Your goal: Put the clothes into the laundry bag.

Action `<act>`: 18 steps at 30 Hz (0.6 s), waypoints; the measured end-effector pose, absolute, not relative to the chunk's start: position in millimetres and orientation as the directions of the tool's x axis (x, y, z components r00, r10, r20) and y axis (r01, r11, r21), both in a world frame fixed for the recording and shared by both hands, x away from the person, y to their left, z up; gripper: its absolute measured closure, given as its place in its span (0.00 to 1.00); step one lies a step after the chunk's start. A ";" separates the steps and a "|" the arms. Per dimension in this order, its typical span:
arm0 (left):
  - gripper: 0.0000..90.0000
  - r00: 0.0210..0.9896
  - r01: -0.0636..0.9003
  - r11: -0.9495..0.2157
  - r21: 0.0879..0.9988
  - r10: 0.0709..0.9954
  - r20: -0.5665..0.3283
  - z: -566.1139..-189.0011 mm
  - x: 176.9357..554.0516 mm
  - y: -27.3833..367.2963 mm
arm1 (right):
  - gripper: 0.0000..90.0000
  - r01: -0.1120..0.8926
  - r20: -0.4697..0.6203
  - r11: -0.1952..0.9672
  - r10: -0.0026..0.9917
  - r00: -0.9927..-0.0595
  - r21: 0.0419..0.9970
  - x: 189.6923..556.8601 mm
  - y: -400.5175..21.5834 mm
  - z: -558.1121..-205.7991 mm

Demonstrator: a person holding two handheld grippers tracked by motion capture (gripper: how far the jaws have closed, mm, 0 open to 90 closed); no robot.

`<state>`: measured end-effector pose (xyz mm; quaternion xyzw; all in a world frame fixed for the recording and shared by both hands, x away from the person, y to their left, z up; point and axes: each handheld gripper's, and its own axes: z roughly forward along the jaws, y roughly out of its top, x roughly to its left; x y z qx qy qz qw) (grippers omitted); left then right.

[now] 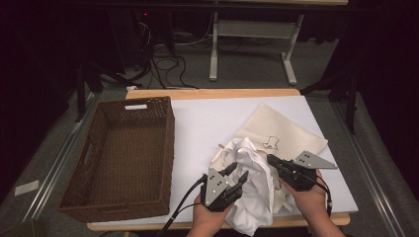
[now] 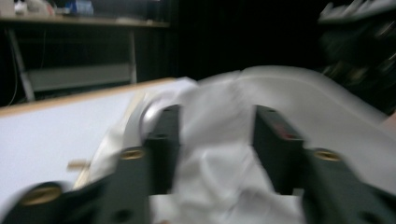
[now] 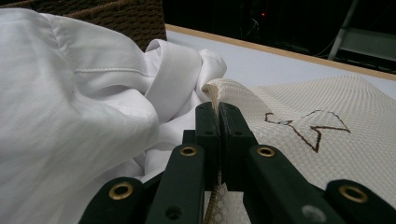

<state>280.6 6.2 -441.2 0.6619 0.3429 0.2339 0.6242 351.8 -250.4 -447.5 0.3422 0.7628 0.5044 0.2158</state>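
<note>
1. Two tools work at the near edge of the worktop [image 1: 207, 123]: the left tool [image 1: 236, 181] and the right tool [image 1: 271, 161].
2. One white cloth [image 1: 252, 190] lies in a crumpled heap between them. It looks like a shirt, with a collar showing in the right gripper view [image 3: 175, 70].
3. One cream bag [image 1: 281, 131] lies flat past the cloth, at about one o'clock from it. It has a small brown drawing [image 3: 310, 126] on it.
4. Right tool: its jaws are shut tight on the edge of the cream bag [image 3: 212, 93]. It holds the bag's mouth next to the cloth.
5. Left tool: its jaws stand partly apart, with white cloth [image 2: 215, 154] lying between them. That picture is blurred, so I cannot tell if the pads press on the cloth.
6. From the left tool, the cloth heap sits at about one o'clock, very close. The bag's mouth lies further on, toward two o'clock, at the right tool.
7. The cloth runs long from the near edge at six o'clock up toward twelve o'clock, where its top touches the bag.
8. My guess: the cloth goes into the bag, so the left tool, which is nearer the cloth, must push it toward two o'clock.
9. One brown basket [image 1: 99, 148] stands well apart at nine o'clock.
</note>
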 end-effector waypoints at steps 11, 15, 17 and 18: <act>0.28 0.669 0.297 -0.107 0.949 0.732 -0.127 -443.5 314.6 -40.1 | 0.98 0.303 0.016 0.258 0.738 -0.675 0.918 351.6 -250.2 -447.2; 0.53 0.661 0.350 -0.136 0.927 0.737 -0.142 -469.8 328.7 -38.9 | 0.98 0.308 0.020 0.255 0.740 -0.672 0.916 352.0 -250.6 -447.5; 0.65 0.663 0.377 -0.162 0.912 0.734 -0.144 -476.9 333.5 -41.7 | 0.98 0.306 0.019 0.256 0.738 -0.674 0.917 351.8 -250.8 -447.3; 0.69 0.663 0.384 -0.170 0.908 0.735 -0.143 -479.3 335.5 -44.1 | 0.98 0.304 0.017 0.258 0.737 -0.675 0.917 351.7 -250.8 -447.0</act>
